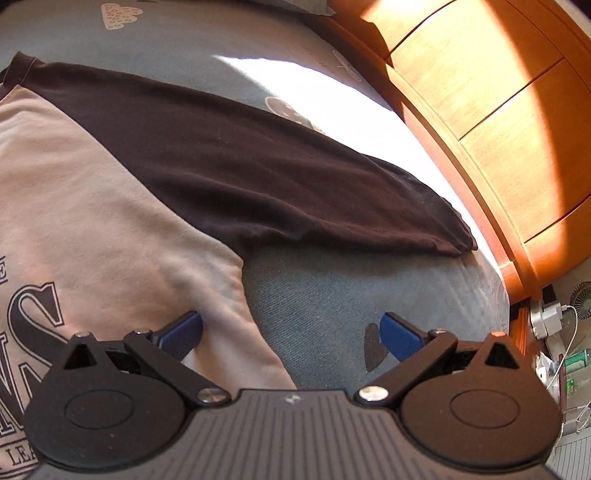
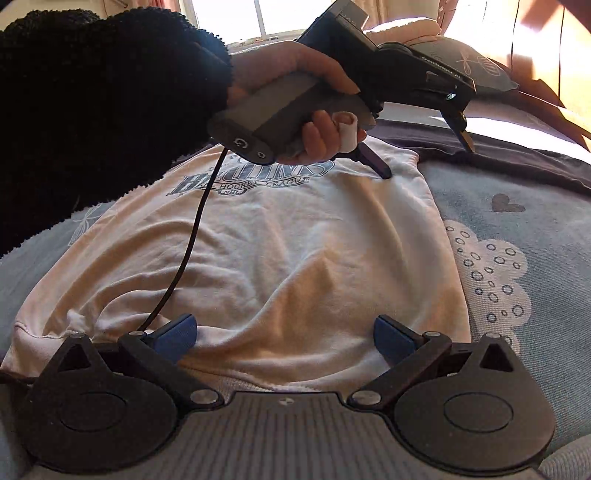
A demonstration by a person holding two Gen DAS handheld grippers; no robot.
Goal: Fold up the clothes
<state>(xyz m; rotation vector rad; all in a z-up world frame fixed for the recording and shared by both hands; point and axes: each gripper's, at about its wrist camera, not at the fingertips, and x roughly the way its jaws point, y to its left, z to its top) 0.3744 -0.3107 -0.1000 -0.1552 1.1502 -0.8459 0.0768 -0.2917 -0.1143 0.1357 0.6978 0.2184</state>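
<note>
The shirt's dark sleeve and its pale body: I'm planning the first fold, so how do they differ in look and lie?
The dark sleeve is blackish and plain; the pale body is pinkish-white with a printed hockey logo. The sleeve stretches out sideways, tapering toward the wooden bed frame; the body is broad, with soft wrinkles. The left gripper is open at the body's side edge below the sleeve. Both lie flat on the grey-blue bedspread.

A bed (image 1: pixel 332 295) fills most of the room, spread with a grey-blue sheet (image 2: pixel 517 177) printed with pale clouds (image 2: pixel 491 273) and small dark hearts (image 2: pixel 506 204). Along its right side runs a warm orange wooden headboard (image 1: pixel 498 110) of panelled boards. Strong sunlight falls in a bright patch (image 1: pixel 314 85) across the sheet and the wood. At the far end a window (image 2: pixel 258 18) glows white, with a pillow (image 2: pixel 476 70) lying near it.
</note>
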